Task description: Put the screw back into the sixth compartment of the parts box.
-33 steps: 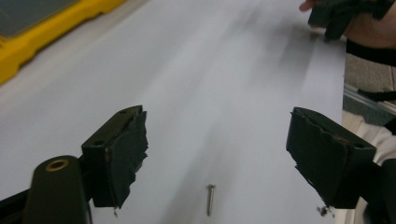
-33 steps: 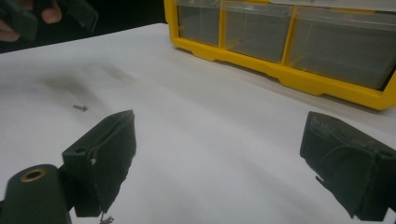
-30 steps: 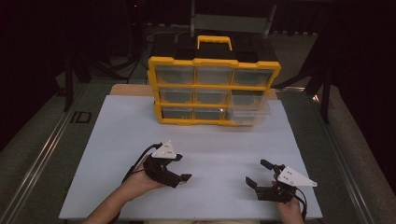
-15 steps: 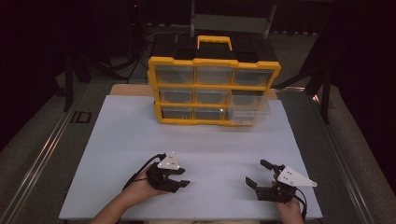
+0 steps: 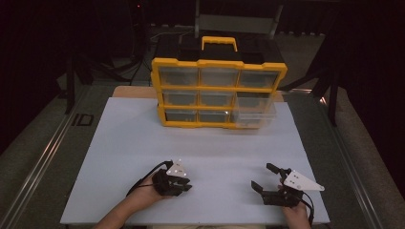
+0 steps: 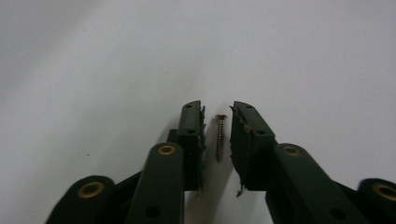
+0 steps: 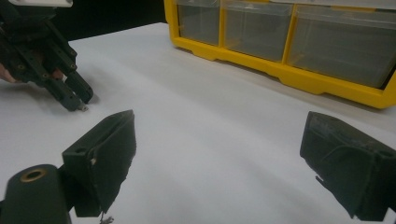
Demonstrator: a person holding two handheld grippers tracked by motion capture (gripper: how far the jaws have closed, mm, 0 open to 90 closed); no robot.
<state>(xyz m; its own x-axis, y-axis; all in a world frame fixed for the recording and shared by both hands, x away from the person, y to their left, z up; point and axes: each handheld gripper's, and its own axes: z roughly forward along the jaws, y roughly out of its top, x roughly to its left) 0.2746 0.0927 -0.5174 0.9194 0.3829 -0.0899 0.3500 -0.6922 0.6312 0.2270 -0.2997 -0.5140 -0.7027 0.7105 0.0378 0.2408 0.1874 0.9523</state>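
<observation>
My left gripper (image 6: 217, 122) has dropped to the near-left of the white mat (image 5: 143, 143) and its jaws have just been closing around the screw (image 6: 219, 138), not yet pinching it, while my right gripper (image 5: 268, 178) waits agape

screw (image 6: 219, 137) on mat (image 5: 143, 138), drawer cabinet (image 5: 218, 93) at mat's far edge

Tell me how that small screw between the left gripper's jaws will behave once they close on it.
The screw is thin metal, so probably stiff and very light. It lies flat on the white table, in line with the just-closing jaws of the left gripper; a gap remains on each side. Its round shank may roll or slip sideways, and the worn pads might grip unevenly.
</observation>
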